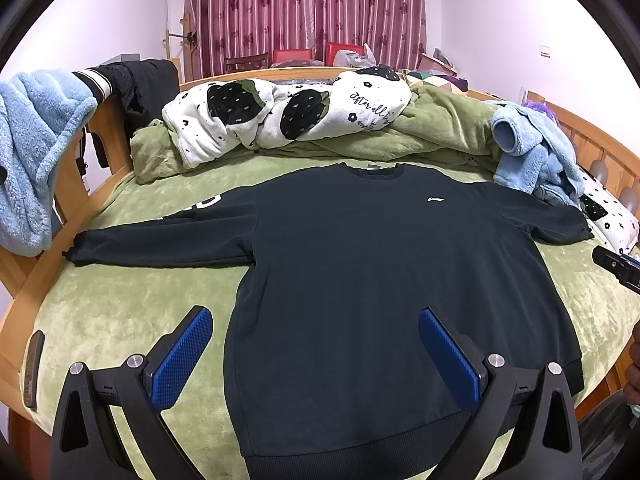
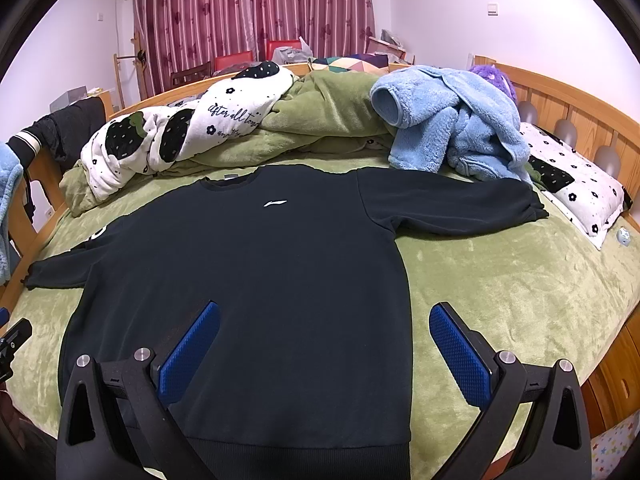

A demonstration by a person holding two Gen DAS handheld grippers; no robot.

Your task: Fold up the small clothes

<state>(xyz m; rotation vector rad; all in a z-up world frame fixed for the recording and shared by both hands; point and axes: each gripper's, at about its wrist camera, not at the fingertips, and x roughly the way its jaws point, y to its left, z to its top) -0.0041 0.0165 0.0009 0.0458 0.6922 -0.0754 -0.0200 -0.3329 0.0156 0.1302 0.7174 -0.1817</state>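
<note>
A black sweatshirt (image 1: 360, 264) (image 2: 248, 280) with a small white chest logo lies flat, front up, on the green bed cover (image 1: 120, 312), both sleeves spread out sideways. My left gripper (image 1: 316, 324) hovers open over the sweatshirt's lower left edge, one blue pad (image 1: 188, 344) over the cover and the other over the fabric. My right gripper (image 2: 324, 320) is open above the lower right side seam, its left pad (image 2: 196, 344) over the fabric and the right one over the cover. Neither holds anything.
A rumpled green quilt (image 1: 440, 128) and a white strawberry-print blanket (image 1: 280, 116) lie behind the collar. A blue fleece garment (image 2: 452, 136) sits near the right sleeve, beside a pillow (image 2: 576, 192). Another blue fleece (image 1: 32, 152) hangs on the wooden bed frame (image 2: 560, 108) at left.
</note>
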